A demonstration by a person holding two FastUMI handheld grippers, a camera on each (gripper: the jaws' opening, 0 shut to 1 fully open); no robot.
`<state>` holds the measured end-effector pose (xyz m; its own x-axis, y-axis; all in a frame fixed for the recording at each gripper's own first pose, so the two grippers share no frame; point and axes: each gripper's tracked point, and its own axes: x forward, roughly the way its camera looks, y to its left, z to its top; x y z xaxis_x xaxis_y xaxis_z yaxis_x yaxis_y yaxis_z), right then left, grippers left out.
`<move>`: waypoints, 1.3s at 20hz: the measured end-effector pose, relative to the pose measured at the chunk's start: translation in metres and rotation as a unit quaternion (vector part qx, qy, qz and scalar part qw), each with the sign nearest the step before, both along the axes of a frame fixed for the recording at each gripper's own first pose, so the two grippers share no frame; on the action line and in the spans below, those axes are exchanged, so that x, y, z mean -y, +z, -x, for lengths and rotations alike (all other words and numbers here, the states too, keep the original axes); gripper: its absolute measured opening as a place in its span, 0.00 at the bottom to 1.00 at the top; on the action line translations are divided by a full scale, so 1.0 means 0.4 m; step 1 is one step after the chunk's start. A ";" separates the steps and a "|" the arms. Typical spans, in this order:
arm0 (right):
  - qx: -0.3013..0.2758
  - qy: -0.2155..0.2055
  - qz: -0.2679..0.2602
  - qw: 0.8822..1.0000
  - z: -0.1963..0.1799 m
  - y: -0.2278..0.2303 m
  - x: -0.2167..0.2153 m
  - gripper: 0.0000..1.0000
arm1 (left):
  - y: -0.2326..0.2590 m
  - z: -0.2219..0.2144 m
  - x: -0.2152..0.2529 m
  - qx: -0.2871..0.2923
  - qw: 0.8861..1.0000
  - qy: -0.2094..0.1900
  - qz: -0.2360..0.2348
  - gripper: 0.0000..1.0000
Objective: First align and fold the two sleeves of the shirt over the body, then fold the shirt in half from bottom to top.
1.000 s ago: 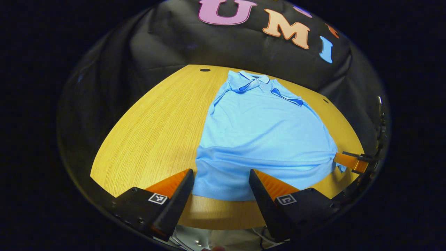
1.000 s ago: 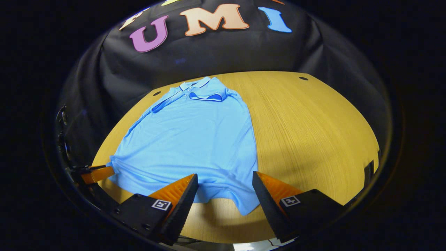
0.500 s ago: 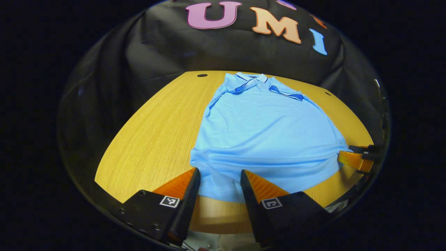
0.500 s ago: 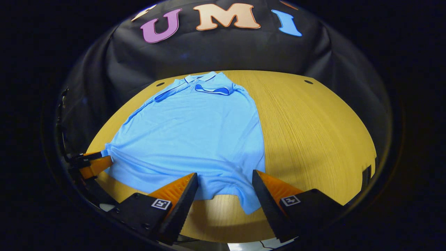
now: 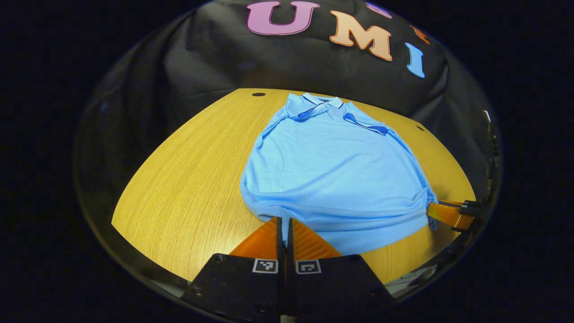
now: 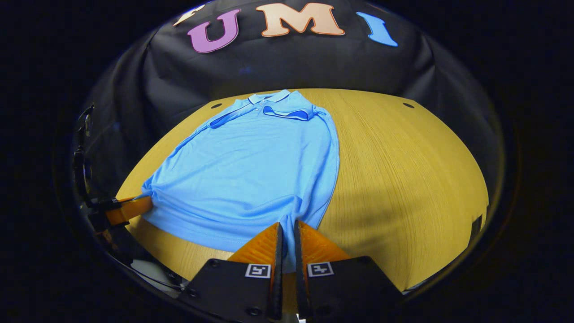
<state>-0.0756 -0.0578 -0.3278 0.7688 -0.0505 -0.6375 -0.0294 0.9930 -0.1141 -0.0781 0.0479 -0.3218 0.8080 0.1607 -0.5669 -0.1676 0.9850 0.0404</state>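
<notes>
A light blue polo shirt [image 5: 332,166] [image 6: 255,166] lies flat on the wooden table [image 5: 188,170] [image 6: 403,166], collar toward the far wall, both sleeves folded over the body. My left gripper [image 5: 284,220] is shut on the shirt's hem at its bottom left corner, and the cloth bunches up there. My right gripper [image 6: 287,224] is shut on the hem at the bottom right corner. Each gripper also appears at the edge of the other's view, the right gripper [image 5: 446,213] and the left gripper [image 6: 128,210], both clamped on the hem.
Small dark holes [image 5: 258,94] [image 6: 408,105] mark the table's far corners. Black cloth wall stands behind the table. Bare wood lies to the left of the shirt in the left gripper view and to the right in the right gripper view.
Both grippers went from open to shut on the shirt's hem corners. The hem has lifted and gathered slightly at both corners.
</notes>
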 end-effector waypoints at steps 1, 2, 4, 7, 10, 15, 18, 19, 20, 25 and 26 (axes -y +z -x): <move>0.000 -0.003 -0.001 1.000 -0.003 0.002 0.001 0.10 | 0.001 -0.002 0.000 0.000 1.000 0.000 0.003 0.00; -0.002 -0.007 -0.003 1.000 -0.001 0.002 0.002 0.06 | 0.001 -0.003 0.000 -0.003 1.000 0.000 0.004 0.00; -0.005 -0.011 -0.009 1.000 -0.002 0.009 0.001 0.09 | 0.003 -0.005 -0.004 -0.010 1.000 0.003 0.005 0.00; 0.016 -0.010 -0.007 1.000 -0.027 0.057 -0.004 0.08 | 0.033 -0.020 -0.004 -0.004 1.000 0.007 0.011 0.00; 0.031 -0.007 -0.008 0.999 -0.067 0.103 -0.022 0.08 | 0.090 -0.060 -0.003 0.018 1.000 0.005 0.019 0.00; 0.081 -0.016 -0.004 0.997 -0.205 0.207 -0.046 0.05 | 0.197 -0.195 -0.030 0.058 0.998 -0.015 0.029 0.00; 0.098 -0.027 0.002 0.995 -0.302 0.239 -0.057 0.05 | 0.241 -0.295 -0.050 0.071 0.996 -0.028 0.045 0.00; 0.102 -0.030 0.004 0.994 -0.333 0.250 -0.061 0.09 | 0.260 -0.330 -0.055 0.077 0.995 -0.034 0.048 0.00; 0.109 -0.032 0.008 0.993 -0.366 0.260 -0.063 0.09 | 0.280 -0.365 -0.061 0.084 0.995 -0.039 0.048 0.00; 0.135 -0.043 0.020 0.990 -0.547 0.307 -0.056 0.09 | 0.360 -0.559 -0.083 0.109 0.990 -0.064 0.055 0.00; 0.140 -0.046 0.023 0.989 -0.584 0.315 -0.051 0.09 | 0.368 -0.594 -0.086 0.112 0.990 -0.070 0.057 0.00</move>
<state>0.1580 -0.0374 -0.2017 0.9061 -0.1516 -0.3950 0.0993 0.9837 -0.1497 0.1595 0.0823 -0.1747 0.9255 -0.0156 -0.3784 -0.0220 0.9952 -0.0949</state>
